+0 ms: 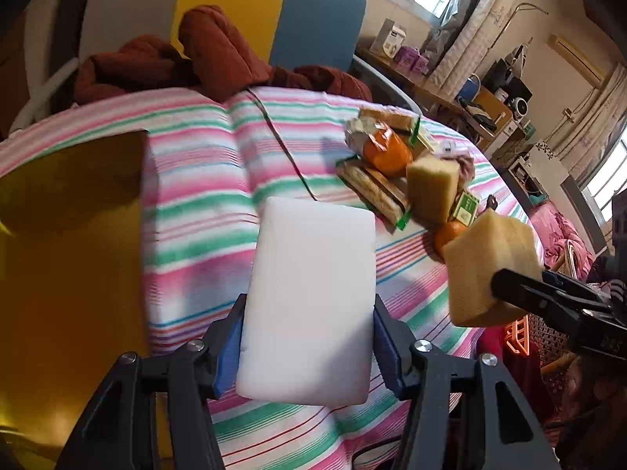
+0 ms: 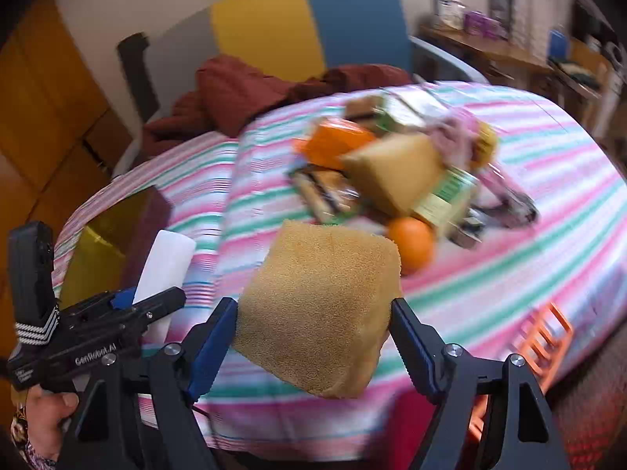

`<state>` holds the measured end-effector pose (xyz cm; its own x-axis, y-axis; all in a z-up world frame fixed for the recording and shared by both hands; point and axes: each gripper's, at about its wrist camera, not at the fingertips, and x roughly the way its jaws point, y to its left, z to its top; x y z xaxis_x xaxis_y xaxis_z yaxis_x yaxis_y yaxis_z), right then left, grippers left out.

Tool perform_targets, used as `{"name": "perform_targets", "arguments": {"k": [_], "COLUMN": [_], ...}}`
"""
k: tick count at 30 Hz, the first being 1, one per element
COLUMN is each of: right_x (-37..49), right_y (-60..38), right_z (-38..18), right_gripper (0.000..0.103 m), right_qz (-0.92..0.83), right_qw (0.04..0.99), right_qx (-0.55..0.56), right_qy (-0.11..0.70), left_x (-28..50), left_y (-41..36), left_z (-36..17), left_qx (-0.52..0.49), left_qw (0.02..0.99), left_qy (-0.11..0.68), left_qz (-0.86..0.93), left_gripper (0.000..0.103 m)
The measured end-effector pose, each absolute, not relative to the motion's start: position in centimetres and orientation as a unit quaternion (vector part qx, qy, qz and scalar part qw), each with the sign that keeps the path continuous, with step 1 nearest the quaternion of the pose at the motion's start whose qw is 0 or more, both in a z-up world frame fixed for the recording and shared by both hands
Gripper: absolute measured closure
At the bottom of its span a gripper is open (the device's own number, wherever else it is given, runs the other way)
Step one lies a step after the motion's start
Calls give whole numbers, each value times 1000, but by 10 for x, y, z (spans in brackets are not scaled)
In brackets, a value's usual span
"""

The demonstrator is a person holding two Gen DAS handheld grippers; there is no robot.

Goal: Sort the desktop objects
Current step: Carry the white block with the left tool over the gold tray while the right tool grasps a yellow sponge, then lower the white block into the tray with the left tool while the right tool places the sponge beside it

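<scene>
- In the left wrist view we see our left gripper (image 1: 307,346) clamped on a white foam block (image 1: 311,297), its blue pads (image 1: 229,348) pressing both long sides; the block is lifted above the striped cloth (image 1: 203,203).
- In the right wrist view our right gripper (image 2: 313,346) squeezes a yellow sponge (image 2: 319,309) between its blue pads (image 2: 207,352), held in the air over the near edge of the cloth.
- An orange plastic basket (image 2: 542,342) hangs just past the cloth's near right edge, below the bed level.
- To our left a dark amber transparent box (image 1: 74,180) sits on the cloth.
- Farther in, a loose orange (image 2: 411,243) lies on the cloth at the near edge of the pile.
- Behind it we see the pile: a second yellow sponge (image 1: 433,188) propped upright, a green-and-white carton (image 1: 466,207) touching it, a long snack packet (image 1: 376,188), and an orange wrapped packet (image 1: 386,150).
- A thin dark cable (image 1: 282,145) runs across the cloth away from us.
- At the far end a rust-red blanket (image 1: 219,55) is heaped against a yellow and blue headboard (image 1: 274,11).
</scene>
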<state>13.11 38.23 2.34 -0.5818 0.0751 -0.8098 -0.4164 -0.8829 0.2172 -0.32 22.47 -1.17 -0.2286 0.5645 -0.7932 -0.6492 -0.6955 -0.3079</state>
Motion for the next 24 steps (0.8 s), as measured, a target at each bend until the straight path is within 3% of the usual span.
{"name": "perform_targets", "arguments": {"k": [9, 17, 24], "right_x": [46, -47, -108], "right_y": [314, 240, 212], "right_z": [51, 43, 17], "right_gripper": [24, 24, 24], "right_qz": [892, 889, 876], "right_qw": [42, -30, -32], "right_qx": [-421, -433, -464], "right_qy": [161, 145, 127], "left_x": [-62, -135, -169], "left_y": [127, 72, 60], "left_z": [12, -20, -41], "left_qx": [-480, -506, -518], "left_qw": [318, 251, 233], "left_qy": [13, 13, 15], "left_qz": [818, 825, 823], "left_gripper": [45, 45, 44]}}
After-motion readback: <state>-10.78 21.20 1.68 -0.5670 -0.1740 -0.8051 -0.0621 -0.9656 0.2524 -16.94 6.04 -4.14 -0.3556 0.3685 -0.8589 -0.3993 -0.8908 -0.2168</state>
